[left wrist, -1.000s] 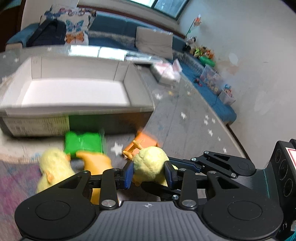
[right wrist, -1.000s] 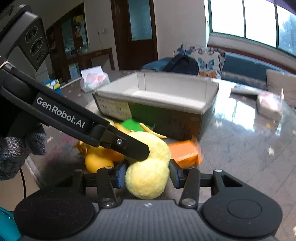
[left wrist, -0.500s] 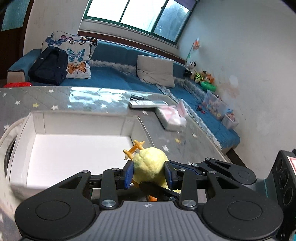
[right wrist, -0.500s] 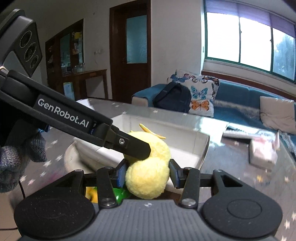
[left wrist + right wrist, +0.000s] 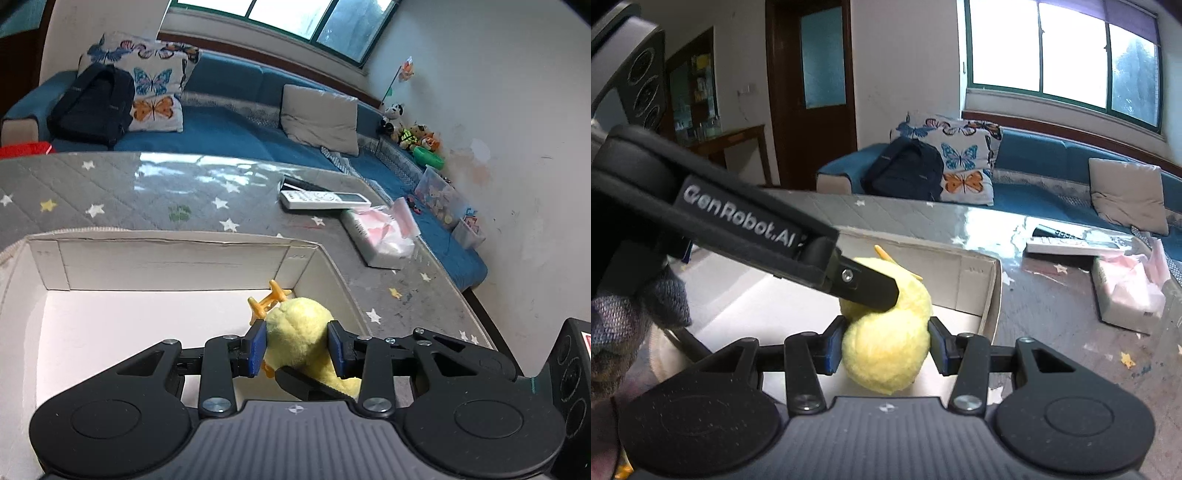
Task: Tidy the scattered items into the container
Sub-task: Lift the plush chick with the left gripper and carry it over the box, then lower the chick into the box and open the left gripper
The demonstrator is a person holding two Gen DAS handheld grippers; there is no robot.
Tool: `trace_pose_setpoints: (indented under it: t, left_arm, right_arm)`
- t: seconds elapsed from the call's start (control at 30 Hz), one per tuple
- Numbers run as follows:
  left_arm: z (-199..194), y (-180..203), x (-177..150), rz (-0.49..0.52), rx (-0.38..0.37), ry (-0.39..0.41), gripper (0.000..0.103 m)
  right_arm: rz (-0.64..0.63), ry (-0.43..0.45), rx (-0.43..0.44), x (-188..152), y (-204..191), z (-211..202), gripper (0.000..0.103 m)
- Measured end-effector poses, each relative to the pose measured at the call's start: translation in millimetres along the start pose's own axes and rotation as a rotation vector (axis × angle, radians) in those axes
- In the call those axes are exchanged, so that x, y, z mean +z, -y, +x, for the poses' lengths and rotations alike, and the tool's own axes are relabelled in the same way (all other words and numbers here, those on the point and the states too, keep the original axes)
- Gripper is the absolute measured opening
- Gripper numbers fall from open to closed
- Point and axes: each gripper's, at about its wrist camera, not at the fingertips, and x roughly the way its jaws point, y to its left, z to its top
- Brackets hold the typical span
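A second ago both grippers were low over the table with the yellow plush duck point(image 5: 295, 332) pinched between them, next to an orange block, a green block and another yellow plush in front of the box. Now those loose items are out of view and both grippers have carried the duck over the open white cardboard box point(image 5: 177, 254); box interior fills the lower left of the left wrist view. Half a second back the duck was just crossing the box rim; now it hangs above the box floor near the right-hand wall, not touching it as far as I can see.

Left gripper point(image 5: 297, 347): blue pads pressed into the duck's body on both sides, clamped. Right gripper point(image 5: 886, 347): pads squeezed on a rounder yellow part of the same duck, clamped too. Left gripper's finger point(image 5: 864, 288) crosses over the duck in the right wrist view. Grip unchanged across all frames.

Duck: fuzzy pale yellow, two rounded lumps, thin orange feet point(image 5: 269, 299) sticking up toward the far wall of the box, a bit of orange under the left pads. Box is empty where visible, white inside.

Grey star-print table cover point(image 5: 110, 192), white remote point(image 5: 325, 199) and a pink-white tissue pack point(image 5: 384, 236) beyond the box. A gloved hand point(image 5: 631, 317) holds the left gripper.
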Motion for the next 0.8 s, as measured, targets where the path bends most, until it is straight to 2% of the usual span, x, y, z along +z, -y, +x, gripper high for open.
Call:
trace_pose_setpoints:
  t: [0.4,0.8]
  left_arm:
    - [19.3,-7.6,-0.5,-0.016,-0.004,-0.043,0.037]
    - [3.8,-4.8,-3.7,-0.01,0.015,-0.017,0.037]
  right_arm:
    - [-0.114,-0.019,-0.043,2.8,-16.7,17.4,0.046]
    - [-0.093,0.009,-0.042,5.2,-10.8,-0.3,0.047]
